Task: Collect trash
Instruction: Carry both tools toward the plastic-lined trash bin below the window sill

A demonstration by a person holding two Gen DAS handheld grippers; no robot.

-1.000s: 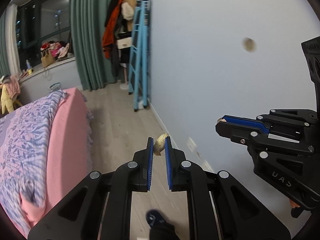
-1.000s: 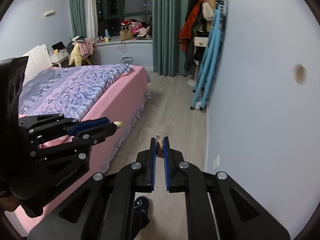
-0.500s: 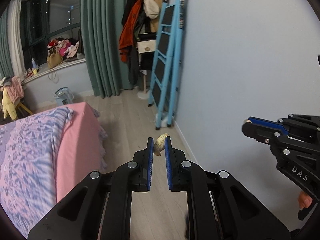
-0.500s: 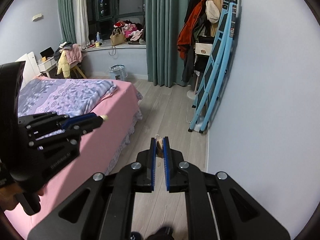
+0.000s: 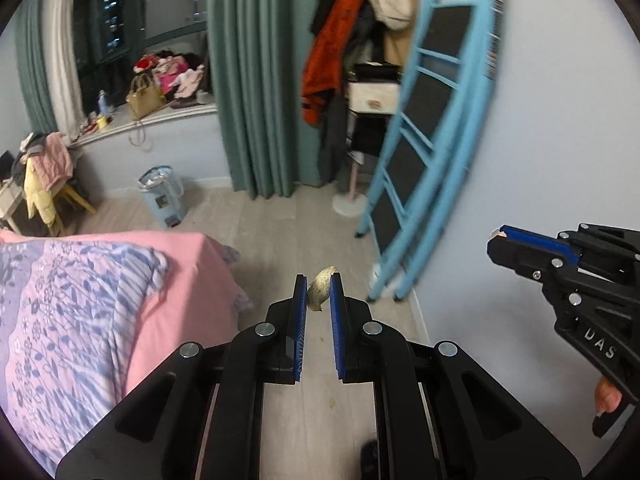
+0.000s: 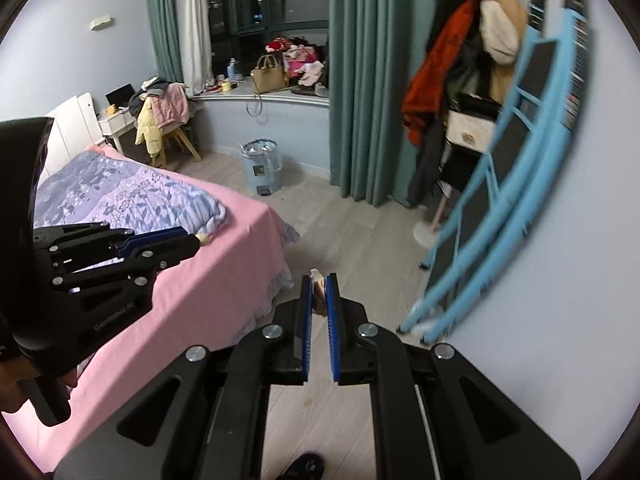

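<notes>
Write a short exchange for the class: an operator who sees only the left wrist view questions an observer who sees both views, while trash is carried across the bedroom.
Operator: My left gripper grips a yellowish scrap. I see the right gripper only from the side. Is it carrying anything?
Observer: Yes. In its own view it is shut on a small pale scrap, pinched between the blue pads.
Operator: What stands at the far end of the bed? It runs out of my picture.
Observer: A white headboard stands there, with a white desk beside it.
</notes>
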